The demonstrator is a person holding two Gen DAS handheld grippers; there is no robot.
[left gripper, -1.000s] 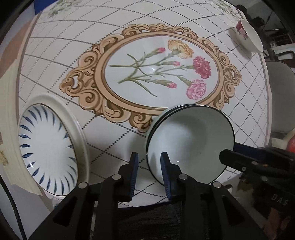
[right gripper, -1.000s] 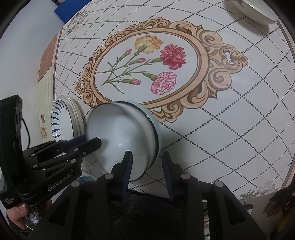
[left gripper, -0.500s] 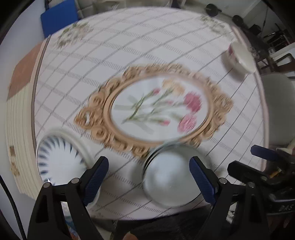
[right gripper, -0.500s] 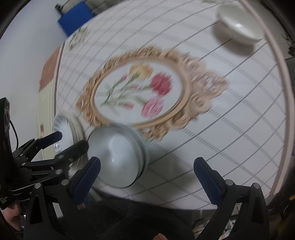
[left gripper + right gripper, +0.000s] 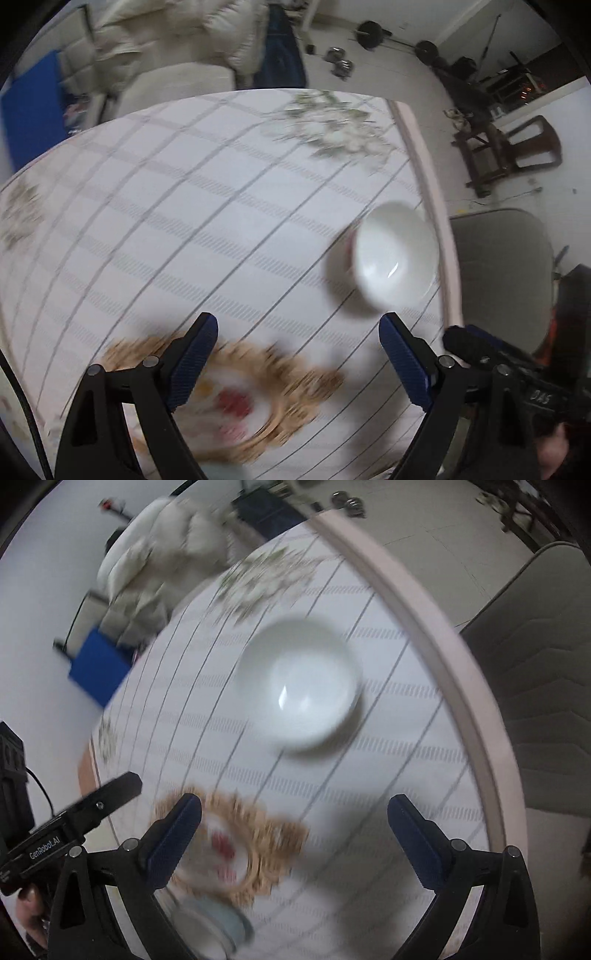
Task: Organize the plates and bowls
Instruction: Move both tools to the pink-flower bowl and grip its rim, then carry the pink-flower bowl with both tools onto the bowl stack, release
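Jaws wide on both: left gripper (image 5: 297, 354), right gripper (image 5: 293, 829), just opened, nothing btwn. White bowl (image 5: 299, 685) ahead, near table edge (image 5: 424, 627), both views smeared. Risk: fast approach clips rim, shoves bowl off edge; misjudged grip w/ blur.

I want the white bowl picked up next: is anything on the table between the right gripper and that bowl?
Nothing visible: only bare tablecloth lies between the open right gripper and the white bowl.
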